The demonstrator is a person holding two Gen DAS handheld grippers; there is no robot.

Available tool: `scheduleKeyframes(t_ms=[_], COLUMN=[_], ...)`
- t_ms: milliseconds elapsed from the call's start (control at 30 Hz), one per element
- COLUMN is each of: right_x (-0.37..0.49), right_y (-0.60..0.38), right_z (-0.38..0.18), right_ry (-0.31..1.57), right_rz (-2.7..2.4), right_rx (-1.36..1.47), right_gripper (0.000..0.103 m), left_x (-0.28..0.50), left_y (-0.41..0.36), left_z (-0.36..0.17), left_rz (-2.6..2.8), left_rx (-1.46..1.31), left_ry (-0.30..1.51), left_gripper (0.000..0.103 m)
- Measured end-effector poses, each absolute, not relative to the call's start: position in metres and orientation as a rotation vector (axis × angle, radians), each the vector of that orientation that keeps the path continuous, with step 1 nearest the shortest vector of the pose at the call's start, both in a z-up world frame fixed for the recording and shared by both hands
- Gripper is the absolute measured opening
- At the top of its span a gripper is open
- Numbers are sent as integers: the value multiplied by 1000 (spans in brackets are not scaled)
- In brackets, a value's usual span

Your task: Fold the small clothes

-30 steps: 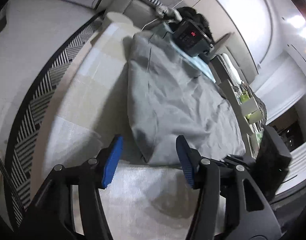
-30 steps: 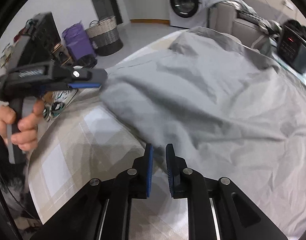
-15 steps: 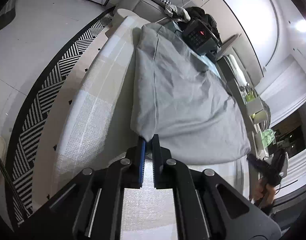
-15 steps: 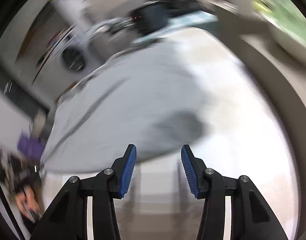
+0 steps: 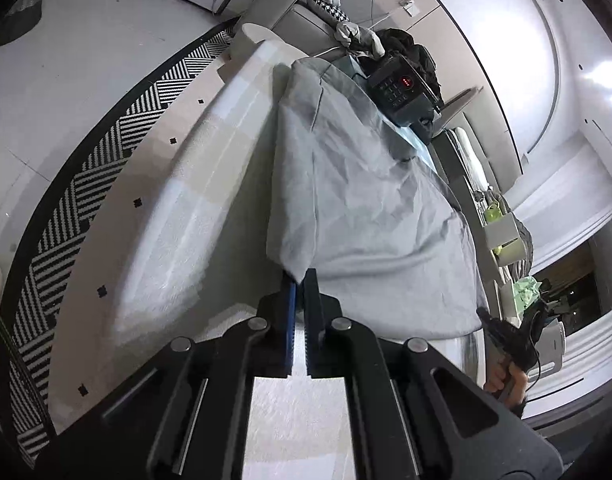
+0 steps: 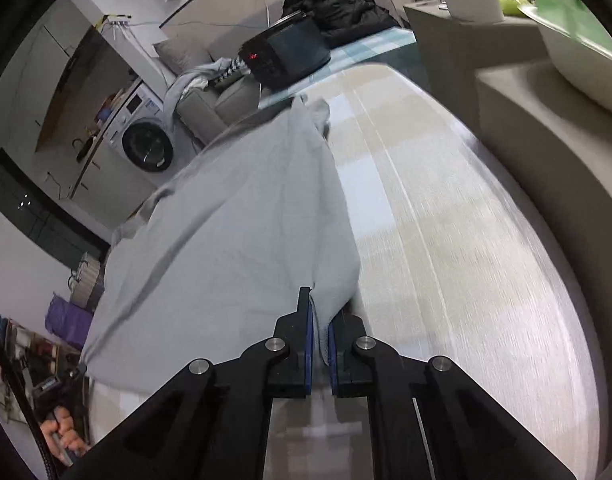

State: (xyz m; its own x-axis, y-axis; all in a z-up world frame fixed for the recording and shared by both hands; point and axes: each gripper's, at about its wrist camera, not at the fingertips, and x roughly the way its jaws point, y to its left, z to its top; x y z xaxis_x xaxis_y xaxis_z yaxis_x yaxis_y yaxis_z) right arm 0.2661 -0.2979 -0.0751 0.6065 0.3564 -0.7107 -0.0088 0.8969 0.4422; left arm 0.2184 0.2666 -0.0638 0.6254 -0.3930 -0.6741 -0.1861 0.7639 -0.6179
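A grey garment (image 5: 365, 208) lies spread on the table's checked cloth (image 5: 178, 232). My left gripper (image 5: 300, 276) is shut on the garment's near left corner, with fabric pinched between the blue pads. In the right wrist view the same garment (image 6: 246, 208) runs away from me, and my right gripper (image 6: 319, 308) is shut on its near right corner. Each gripper shows small in the other's view, held by a hand: the right gripper (image 5: 501, 332) at the garment's far corner, the left gripper (image 6: 62, 384) at the lower left.
A black device with a red display (image 5: 401, 88) and dark clothes (image 6: 337, 0) sit at the table's far end. A zigzag rug (image 5: 86, 184) borders the table on the left. A washing machine (image 6: 146, 148) and a pale ledge (image 6: 525, 92) stand beyond.
My left gripper closed on the garment's corner and has held still since. My right gripper swung across to the other corner, rolled, opened and then shut on the fabric.
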Motion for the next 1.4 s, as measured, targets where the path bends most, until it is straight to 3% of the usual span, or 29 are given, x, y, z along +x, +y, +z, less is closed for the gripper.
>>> scheduleKeyframes(t_ms=[467, 533, 600, 733, 767, 800, 833, 900, 1233, 1267, 1333, 1400], right_x=[186, 183, 183, 188, 189, 188, 186, 174, 159, 162, 167, 164], right_y=[-298, -299, -305, -319, -318, -315, -310, -291, -327, -326, -322, -320], right_z=[-75, -74, -72, -69, -68, -68, -68, -73, -87, -89, -91, -95], right_ry=[991, 975, 942, 880, 873, 871, 878, 925, 904, 900, 910, 948], right_rz=[321, 319, 300, 302, 299, 307, 329, 401, 370, 373, 382, 378], right_rx=[364, 364, 409, 505, 507, 491, 467, 370, 467, 482, 483, 440], right_gripper=[9, 28, 39, 39, 39, 31, 25, 24, 24, 23, 2, 2], left_x=[157, 150, 143, 134, 133, 133, 134, 139, 211, 217, 228, 237], left_y=[272, 272, 275, 277, 274, 268, 264, 246, 80, 60, 20, -10], left_z=[-58, -55, -50, -26, -19, -10, -5, 7, 4, 2, -5, -8], left_rz=[-105, -66, -9, 18, 20, 22, 19, -11, -326, -360, -428, -457], left_rx=[-597, -564, -550, -564, -553, -540, -536, -527, -390, -373, -329, -281], left_ry=[977, 985, 980, 920, 905, 892, 885, 869, 1001, 1016, 1035, 1043], left_gripper=[2, 2, 2, 4, 11, 23, 28, 37, 41, 41, 41, 41])
